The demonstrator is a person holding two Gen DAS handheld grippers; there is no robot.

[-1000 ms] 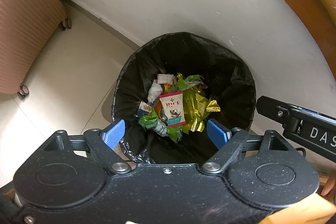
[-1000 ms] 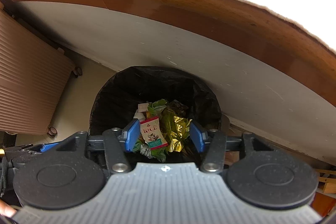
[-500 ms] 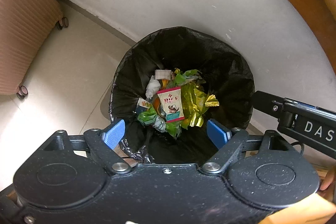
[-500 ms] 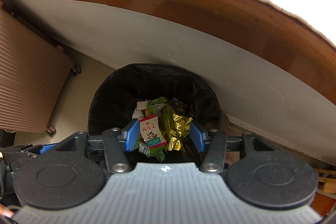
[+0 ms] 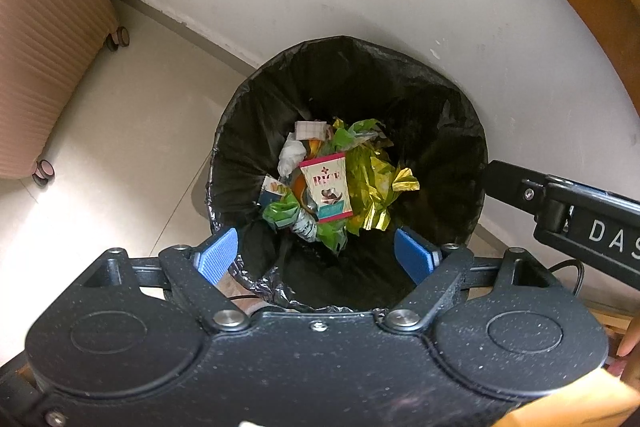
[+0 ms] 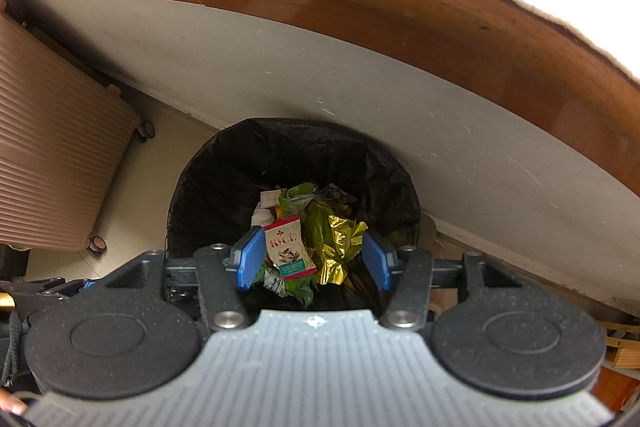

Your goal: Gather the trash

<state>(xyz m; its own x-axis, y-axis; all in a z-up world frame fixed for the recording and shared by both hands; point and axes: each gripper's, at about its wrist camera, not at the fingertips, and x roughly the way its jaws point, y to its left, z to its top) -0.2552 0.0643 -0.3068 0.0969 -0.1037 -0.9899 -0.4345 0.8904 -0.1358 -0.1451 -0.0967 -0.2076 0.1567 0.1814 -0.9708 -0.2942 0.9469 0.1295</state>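
Down in the bin bag (image 5: pixel 440 115), the trash (image 5: pixel 332 187) looks light and crinkly; pinch the bag's soft rim. Left hand-held gripper (image 5: pixel 320 255) and right hand-held gripper (image 6: pixel 312 257) both hang open and empty.

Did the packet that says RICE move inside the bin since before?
No. The white RICE packet lies on the same gold foil wrapper in the black-lined bin, as before.

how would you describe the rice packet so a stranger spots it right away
Find the black-lined trash bin on the floor against the pale wall. On top of the litter heap inside lies the rice packet, beside crumpled gold foil. It is the only flat cream pouch, with red lettering and a teal bottom band.
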